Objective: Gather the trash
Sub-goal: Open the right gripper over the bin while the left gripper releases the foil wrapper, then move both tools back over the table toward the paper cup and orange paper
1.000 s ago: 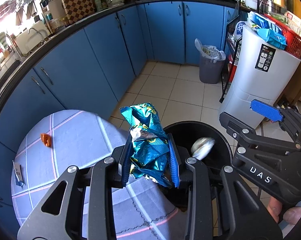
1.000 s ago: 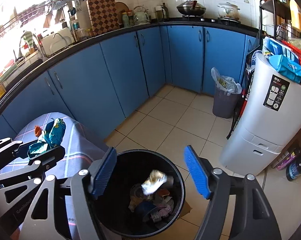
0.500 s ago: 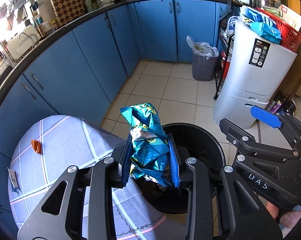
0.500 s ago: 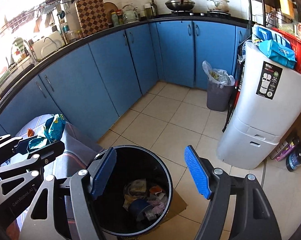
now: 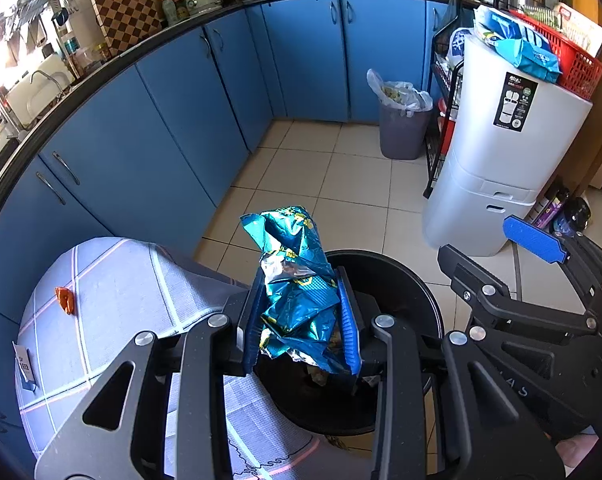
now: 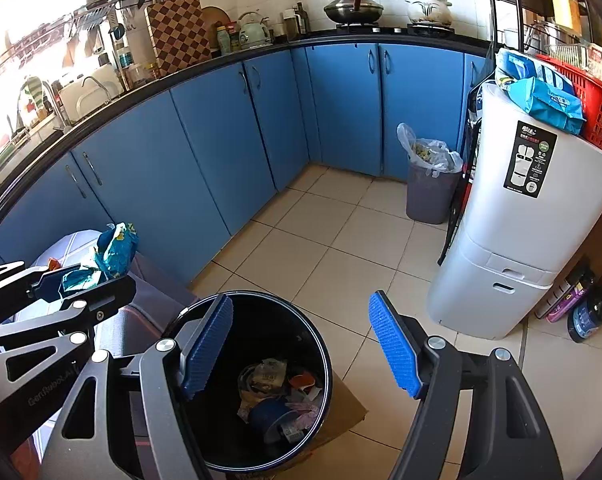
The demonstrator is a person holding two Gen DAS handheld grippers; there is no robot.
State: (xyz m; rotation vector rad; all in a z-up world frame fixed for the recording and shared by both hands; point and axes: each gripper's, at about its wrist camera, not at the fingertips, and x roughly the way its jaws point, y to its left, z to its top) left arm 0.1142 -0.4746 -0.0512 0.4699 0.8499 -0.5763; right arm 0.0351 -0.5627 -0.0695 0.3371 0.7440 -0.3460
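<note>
While the left gripper (image 5: 301, 324) clenches a crumpled blue foil wrapper (image 5: 297, 280), it has drifted from the checked table (image 5: 113, 280) to above the near-left rim of the black bin (image 6: 317, 344), so dropping looks close. Beside it, the right gripper (image 6: 301, 344) hangs released, empty, over the bin's opening. An orange scrap (image 5: 64, 299) remains on the table; bin contents blur together
</note>
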